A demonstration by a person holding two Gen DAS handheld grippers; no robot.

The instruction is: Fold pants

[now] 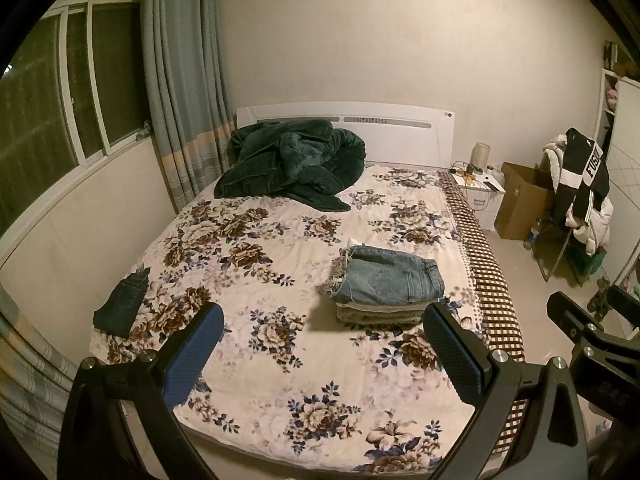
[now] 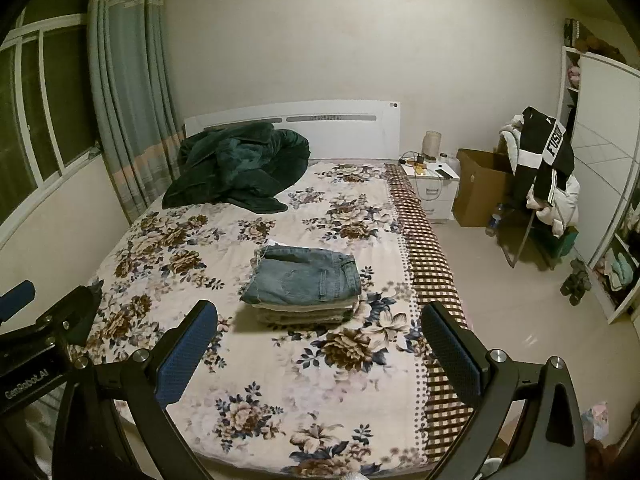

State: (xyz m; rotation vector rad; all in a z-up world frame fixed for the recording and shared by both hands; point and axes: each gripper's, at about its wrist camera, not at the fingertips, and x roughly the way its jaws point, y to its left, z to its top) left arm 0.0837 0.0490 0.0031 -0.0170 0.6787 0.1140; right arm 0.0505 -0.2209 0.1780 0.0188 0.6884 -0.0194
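A stack of folded pants with light blue jeans (image 1: pixel 390 276) on top lies on the right half of the floral bed (image 1: pixel 280 368); it also shows in the right wrist view (image 2: pixel 304 280). A folded dark pair (image 1: pixel 120 304) lies at the bed's left edge. My left gripper (image 1: pixel 324 320) is open and empty, held above the foot of the bed, short of the stack. My right gripper (image 2: pixel 318 320) is open and empty, beside the left one; part of it shows at the right of the left wrist view (image 1: pixel 580 324).
A rumpled dark green blanket (image 1: pixel 292 160) lies by the white headboard. A wall with a window and curtain (image 1: pixel 180 80) runs along the bed's left. To the right are a nightstand (image 1: pixel 480 192), a cardboard box (image 1: pixel 524 204), a chair piled with clothes (image 1: pixel 580 192) and tiled floor.
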